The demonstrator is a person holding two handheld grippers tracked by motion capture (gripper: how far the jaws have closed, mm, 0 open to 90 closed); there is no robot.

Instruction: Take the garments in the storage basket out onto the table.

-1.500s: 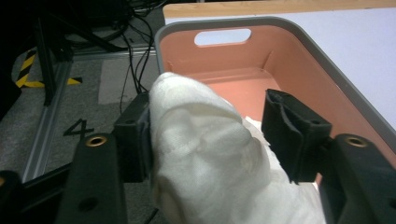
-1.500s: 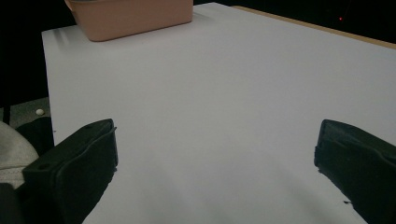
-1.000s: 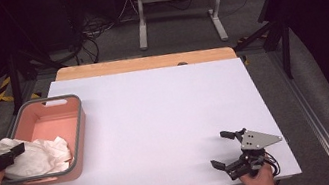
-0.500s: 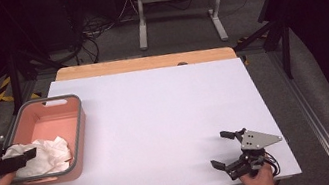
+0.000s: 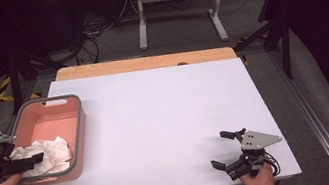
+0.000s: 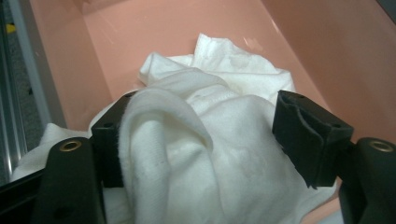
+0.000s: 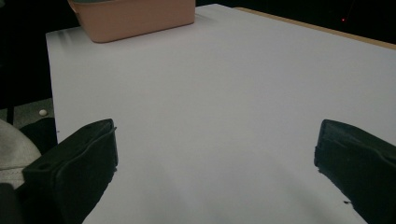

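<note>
while bunched in the pink bin [image 5: 77,132], the white cloth [image 6: 205,140] has no clear long axis

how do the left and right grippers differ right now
The left gripper reaches into the pink bin, its jaws apart around a bunched white cloth; the right gripper has nothing between its wide-open jaws. The left is over the bin, the right over bare white table. Both are black and hand-held.

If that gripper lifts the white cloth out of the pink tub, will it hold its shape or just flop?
Probably flop: the white cloth lies crumpled in soft folds between the jaws of the left gripper. It looks light, so the pink tub likely stays put. Its fuzzy weave should grip rather than slip, though loose ends may trail.
</note>
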